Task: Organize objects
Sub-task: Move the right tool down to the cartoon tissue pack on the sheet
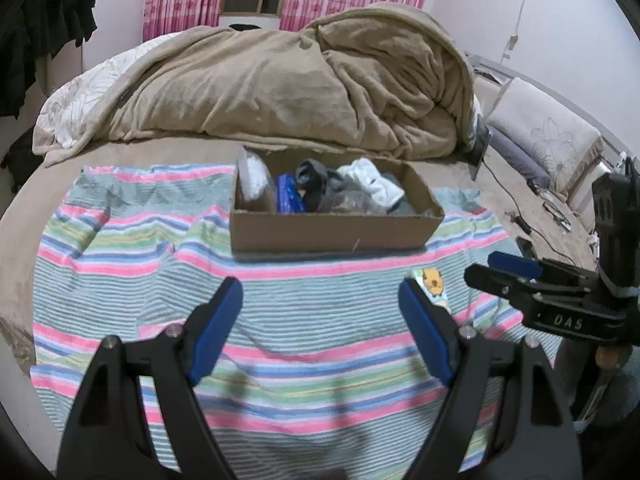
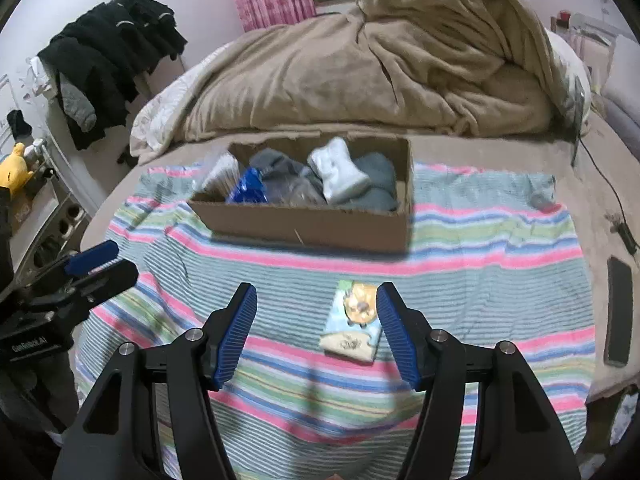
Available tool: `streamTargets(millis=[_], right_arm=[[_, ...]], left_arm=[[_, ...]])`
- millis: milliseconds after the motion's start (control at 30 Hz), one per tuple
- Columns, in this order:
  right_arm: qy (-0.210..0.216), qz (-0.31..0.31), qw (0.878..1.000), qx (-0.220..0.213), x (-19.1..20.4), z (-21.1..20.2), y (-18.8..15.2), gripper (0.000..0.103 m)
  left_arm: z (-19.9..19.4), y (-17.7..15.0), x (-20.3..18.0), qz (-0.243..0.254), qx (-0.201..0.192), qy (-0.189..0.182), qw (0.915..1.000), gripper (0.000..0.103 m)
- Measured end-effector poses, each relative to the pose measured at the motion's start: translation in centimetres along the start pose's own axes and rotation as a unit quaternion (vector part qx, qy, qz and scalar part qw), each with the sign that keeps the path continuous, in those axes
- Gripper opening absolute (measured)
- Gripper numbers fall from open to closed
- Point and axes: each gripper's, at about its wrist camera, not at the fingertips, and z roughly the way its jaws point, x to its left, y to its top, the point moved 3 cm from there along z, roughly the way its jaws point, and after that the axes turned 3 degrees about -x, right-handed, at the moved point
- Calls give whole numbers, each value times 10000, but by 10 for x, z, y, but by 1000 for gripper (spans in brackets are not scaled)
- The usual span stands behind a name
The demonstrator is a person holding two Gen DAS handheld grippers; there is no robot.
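A cardboard box [image 1: 332, 234] [image 2: 304, 228] sits on a striped towel [image 1: 120, 240] [image 2: 480, 280] spread over the bed. Inside lie a rolled white sock [image 2: 340, 172], grey socks [image 2: 376, 176], a blue packet [image 2: 248, 188] and a clear bag. In front of the box, a small flat packet [image 2: 354, 320] [image 1: 432, 280] with an orange picture lies on the towel. My right gripper [image 2: 316, 296] [image 1: 496, 270] hovers open over it, the packet just inside its right finger and untouched. My left gripper [image 1: 320, 292] [image 2: 100, 264] is open and empty over bare towel to the left.
A bunched tan blanket [image 1: 300, 80] fills the bed behind the box. A dark phone [image 2: 618, 312] and a cable [image 2: 612, 208] lie on the right of the mattress. Pillows [image 1: 540, 132] are at the right, dark clothes [image 2: 116, 52] and a yellow toy [image 2: 14, 168] at the left.
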Motion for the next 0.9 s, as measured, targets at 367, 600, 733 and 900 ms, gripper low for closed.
streamTargets(millis=[367, 600, 733, 900], right_arm=[[-68, 121, 9993, 346, -15, 30, -27, 65], [-119, 155, 9985, 517, -21, 52, -38, 65], [-179, 157, 9979, 600, -24, 63, -40, 65], [-306, 67, 9974, 652, -24, 72, -43, 64]], left_arm=[[27, -19, 4, -6, 271, 44, 9996, 82], [45, -26, 9, -63, 437, 82, 9990, 82], [58, -32, 12, -74, 554, 96, 9984, 82], [68, -35, 17, -99, 646, 150, 9978, 82]])
